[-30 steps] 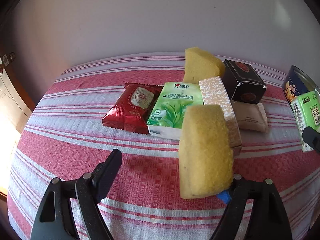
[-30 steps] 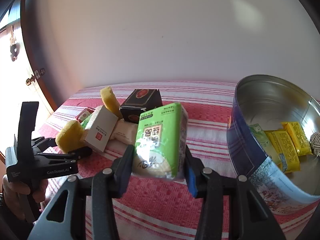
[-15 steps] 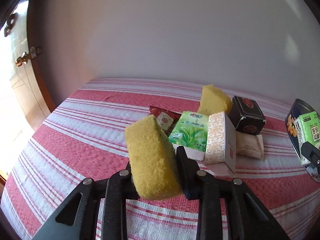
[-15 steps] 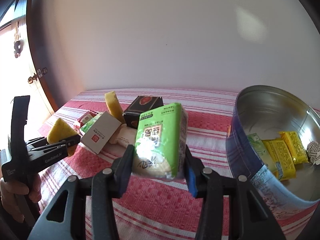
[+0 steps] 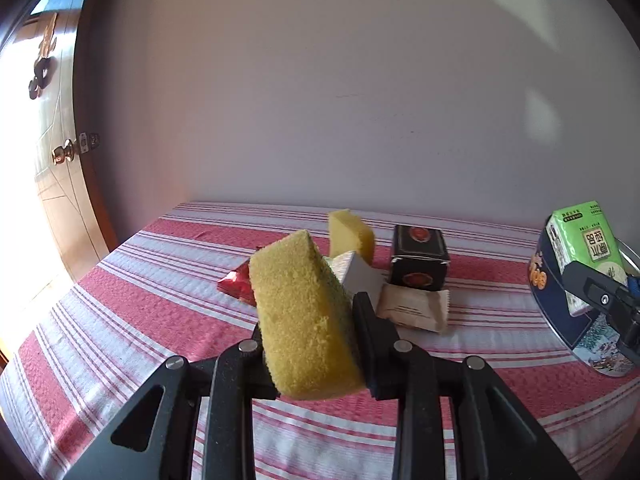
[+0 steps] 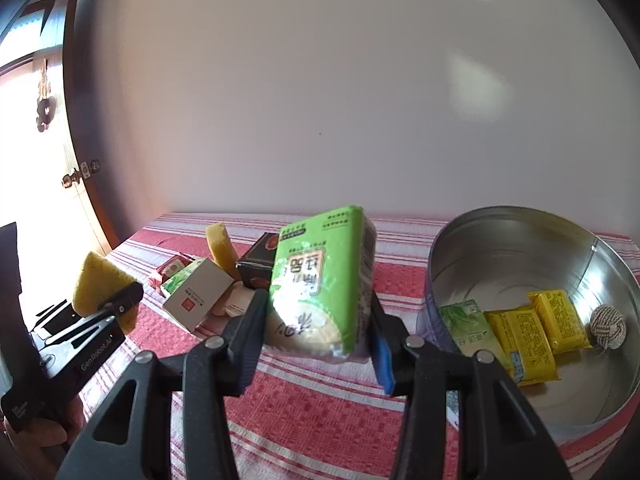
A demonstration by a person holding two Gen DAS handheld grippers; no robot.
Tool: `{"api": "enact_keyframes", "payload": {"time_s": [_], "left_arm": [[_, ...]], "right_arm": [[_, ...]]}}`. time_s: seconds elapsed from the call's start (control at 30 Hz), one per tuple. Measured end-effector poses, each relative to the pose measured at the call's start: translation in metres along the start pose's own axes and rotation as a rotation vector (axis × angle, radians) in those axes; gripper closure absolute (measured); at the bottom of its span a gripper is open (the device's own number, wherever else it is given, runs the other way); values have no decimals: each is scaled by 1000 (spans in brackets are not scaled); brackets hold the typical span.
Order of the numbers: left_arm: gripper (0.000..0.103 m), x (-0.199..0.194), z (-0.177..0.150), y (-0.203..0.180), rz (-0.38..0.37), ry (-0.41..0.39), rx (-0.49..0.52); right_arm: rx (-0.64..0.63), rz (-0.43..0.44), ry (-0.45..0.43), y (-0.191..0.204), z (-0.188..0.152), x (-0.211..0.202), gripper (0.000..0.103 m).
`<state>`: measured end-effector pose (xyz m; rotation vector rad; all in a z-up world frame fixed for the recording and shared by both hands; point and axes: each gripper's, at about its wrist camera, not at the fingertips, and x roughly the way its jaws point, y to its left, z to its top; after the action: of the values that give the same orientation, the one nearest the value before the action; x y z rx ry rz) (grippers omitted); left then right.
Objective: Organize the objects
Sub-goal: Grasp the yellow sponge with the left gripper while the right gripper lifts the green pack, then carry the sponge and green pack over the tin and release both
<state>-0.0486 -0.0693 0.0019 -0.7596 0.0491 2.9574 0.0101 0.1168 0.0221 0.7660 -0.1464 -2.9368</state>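
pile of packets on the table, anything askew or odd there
A bit untidy: the white box lies tilted across the green packet instead of flat, and a yellow sponge stands on edge against the black box. Nothing looks spilled or damaged.

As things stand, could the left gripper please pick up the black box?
Probably not yet: the left gripper is shut on a yellow sponge, so it lacks free jaws for the black box.

Bench under red-and-white striped cloth (image 5: 168,304). Plain pale wall (image 5: 320,100) behind. Wooden door (image 5: 60,216) at left, brass knob (image 5: 61,155).
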Motion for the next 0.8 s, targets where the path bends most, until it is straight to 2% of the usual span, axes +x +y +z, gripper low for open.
{"api": "enact_keyframes", "payload": {"time_s": [0.23, 0.8], "left_arm": [[71, -19, 4, -42, -89, -17, -5], [71, -40, 19, -146, -187, -57, 100]], "right_arm": [[10, -26, -38, -32, 0, -19, 56], [30, -152, -119, -115, 3, -62, 56]]}}
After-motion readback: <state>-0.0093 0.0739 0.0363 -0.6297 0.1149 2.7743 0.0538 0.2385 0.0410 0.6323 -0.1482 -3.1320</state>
